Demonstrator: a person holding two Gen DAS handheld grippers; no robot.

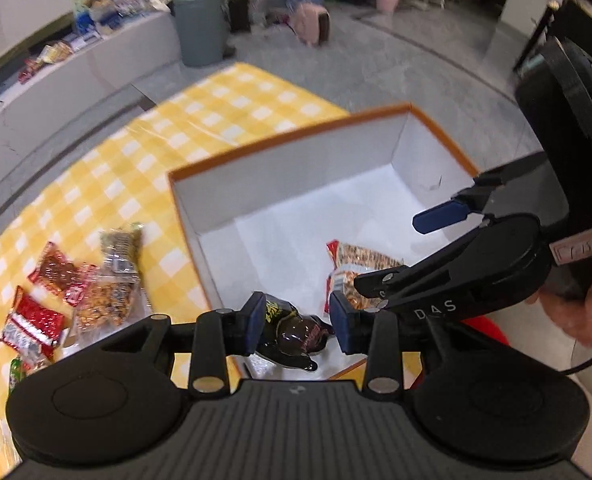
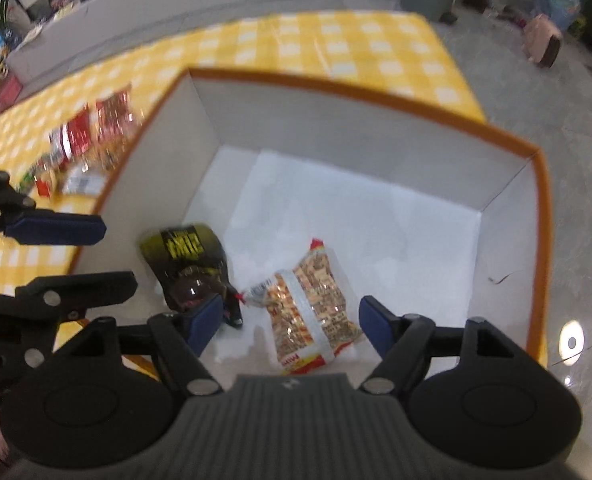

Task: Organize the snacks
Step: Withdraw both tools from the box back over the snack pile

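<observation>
1. Left gripper (image 1: 297,322): jaws stand partly apart over the near-left corner of the box (image 1: 288,140). The dark packet (image 1: 292,332) shows in the gap between the blue pads, lying on the box floor below them; no pad presses on it, so nothing is held.

2. Right gripper (image 2: 290,322): jaws stand wide over the near edge of the box. The peanut packet (image 2: 311,304) lies flat on the floor under the gap, its long axis running from the near edge toward the far wall, slightly slanted. It is free of both pads.

3. Both packets rest side by side in the near part of the box, the dark one against the left wall, their ends close together; the far half of the floor is bare white.

4. Loose snack packets (image 1: 76,288): a cluster of red, clear and green wrappers lies on the yellow checked tablecloth (image 1: 144,152), outside the box and beside its left wall, toward the near-left edge of the table.

5. Deciding relation: the remaining snacks lie to the left of both sets of jaws, beyond the box's left wall. The left gripper is the nearer one, judged best placed to fetch the next packet; its jaws would likely need to open wider first.
</observation>
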